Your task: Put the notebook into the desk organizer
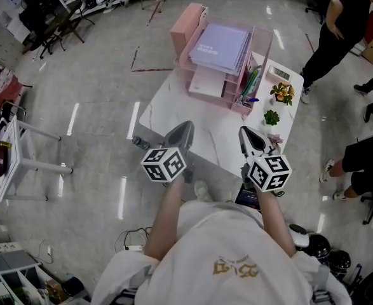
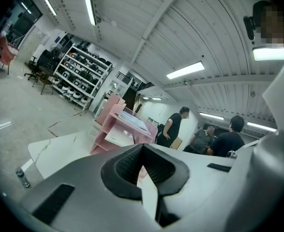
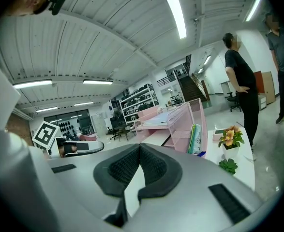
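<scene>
A lavender notebook [image 1: 219, 48] lies flat on the top tier of the pink desk organizer [image 1: 185, 40], which stands at the far end of the white table [image 1: 173, 110]. Both grippers hover over the table's near edge, well short of the organizer. My left gripper [image 1: 185, 126] is shut with nothing between its jaws. My right gripper [image 1: 244, 131] is likewise shut and empty. The left gripper view has the closed left gripper [image 2: 142, 147] in front of the organizer [image 2: 108, 116] and notebook [image 2: 132, 120]. In the right gripper view the shut right gripper [image 3: 140, 147] points towards the organizer [image 3: 192, 111].
Pens [image 1: 250, 84] stand in the organizer's side compartment. A potted flower [image 1: 282, 93], a small green plant [image 1: 271, 117] and a white device [image 1: 280, 74] sit along the table's right side. People [image 1: 339, 24] stand to the right. A bottle [image 1: 137, 143] lies on the floor.
</scene>
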Demonstrator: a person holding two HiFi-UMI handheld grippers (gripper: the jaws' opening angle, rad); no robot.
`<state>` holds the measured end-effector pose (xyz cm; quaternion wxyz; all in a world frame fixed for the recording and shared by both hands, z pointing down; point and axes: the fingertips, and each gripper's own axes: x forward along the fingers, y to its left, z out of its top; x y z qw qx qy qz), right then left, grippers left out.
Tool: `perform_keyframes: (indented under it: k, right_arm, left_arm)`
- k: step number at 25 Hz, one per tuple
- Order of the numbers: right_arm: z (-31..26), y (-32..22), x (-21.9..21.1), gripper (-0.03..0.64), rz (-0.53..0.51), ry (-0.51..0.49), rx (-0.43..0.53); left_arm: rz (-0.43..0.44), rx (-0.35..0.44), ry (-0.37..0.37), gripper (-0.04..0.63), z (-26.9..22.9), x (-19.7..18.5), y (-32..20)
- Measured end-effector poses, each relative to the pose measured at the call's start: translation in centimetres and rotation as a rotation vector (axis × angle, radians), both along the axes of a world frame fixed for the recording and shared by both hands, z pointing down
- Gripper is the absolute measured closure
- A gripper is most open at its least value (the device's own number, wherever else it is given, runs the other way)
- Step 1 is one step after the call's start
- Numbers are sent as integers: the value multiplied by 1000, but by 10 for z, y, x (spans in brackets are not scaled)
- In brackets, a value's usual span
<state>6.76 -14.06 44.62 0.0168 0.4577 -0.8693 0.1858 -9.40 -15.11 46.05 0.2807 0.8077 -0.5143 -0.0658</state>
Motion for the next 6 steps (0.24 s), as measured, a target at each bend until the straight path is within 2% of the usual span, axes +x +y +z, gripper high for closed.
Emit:
perform_keyframes:
  k: [6]
  right_arm:
    - [0, 2, -1, 607, -2, -2, 1]
  left_arm:
    - [-15, 0, -6, 578, 0, -2, 0]
